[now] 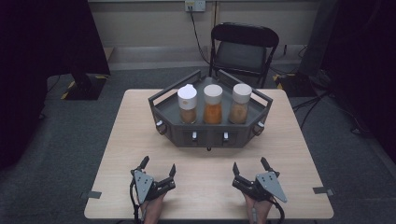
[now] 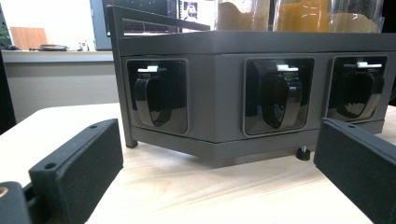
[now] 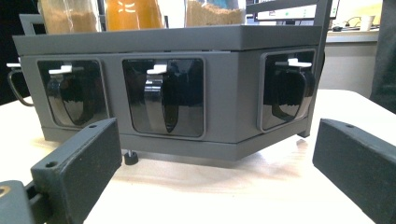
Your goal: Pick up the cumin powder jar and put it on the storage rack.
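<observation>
Dark grey rack [image 1: 168,109], white-capped jars [image 1: 213,103] of brown and orange spice, pale wood table [image 1: 121,140]

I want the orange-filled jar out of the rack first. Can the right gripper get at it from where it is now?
Probably yes. The right gripper rests open on the table, bare wood ahead. The middle jar stands in the grey rack, top exposed, but neighbouring jars stand close either side, so coming down over the front wall looks easiest.

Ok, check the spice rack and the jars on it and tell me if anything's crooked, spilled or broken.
Nothing stands out. The grey rack sits flat on the table, and its three white-capped jars stand upright in a row with no spill around them. Both the left gripper and the right gripper rest open on the table, short of the rack.
</observation>
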Available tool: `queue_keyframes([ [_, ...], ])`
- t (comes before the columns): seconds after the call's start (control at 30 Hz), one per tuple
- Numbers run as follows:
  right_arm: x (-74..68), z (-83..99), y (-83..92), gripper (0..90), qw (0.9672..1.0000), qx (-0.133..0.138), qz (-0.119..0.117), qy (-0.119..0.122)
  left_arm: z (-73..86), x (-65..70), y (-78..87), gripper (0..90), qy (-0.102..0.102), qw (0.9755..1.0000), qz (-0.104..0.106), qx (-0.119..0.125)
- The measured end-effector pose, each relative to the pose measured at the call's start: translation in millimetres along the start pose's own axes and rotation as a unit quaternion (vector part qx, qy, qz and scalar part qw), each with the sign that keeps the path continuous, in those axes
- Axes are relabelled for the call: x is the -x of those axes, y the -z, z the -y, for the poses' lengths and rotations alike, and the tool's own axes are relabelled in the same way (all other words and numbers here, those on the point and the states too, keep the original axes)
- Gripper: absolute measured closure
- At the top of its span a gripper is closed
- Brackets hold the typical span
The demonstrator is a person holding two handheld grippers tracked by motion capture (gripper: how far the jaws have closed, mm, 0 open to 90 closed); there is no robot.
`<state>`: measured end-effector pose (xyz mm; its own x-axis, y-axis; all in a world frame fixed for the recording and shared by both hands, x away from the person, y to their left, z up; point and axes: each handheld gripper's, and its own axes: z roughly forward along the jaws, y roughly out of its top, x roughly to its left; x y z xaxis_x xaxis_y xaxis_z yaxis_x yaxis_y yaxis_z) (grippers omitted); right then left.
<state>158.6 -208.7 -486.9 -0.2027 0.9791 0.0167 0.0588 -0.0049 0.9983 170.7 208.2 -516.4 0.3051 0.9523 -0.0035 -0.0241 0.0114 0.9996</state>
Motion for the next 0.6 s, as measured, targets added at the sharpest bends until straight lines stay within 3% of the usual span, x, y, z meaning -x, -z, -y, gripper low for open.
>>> queue_keyframes([
  [0.6,-0.7,15.3,1.7,0.2,0.9999,0.009,0.008,0.003,0.0,0.0,0.0,0.9,0.0,1.0,0.0,0.0],
])
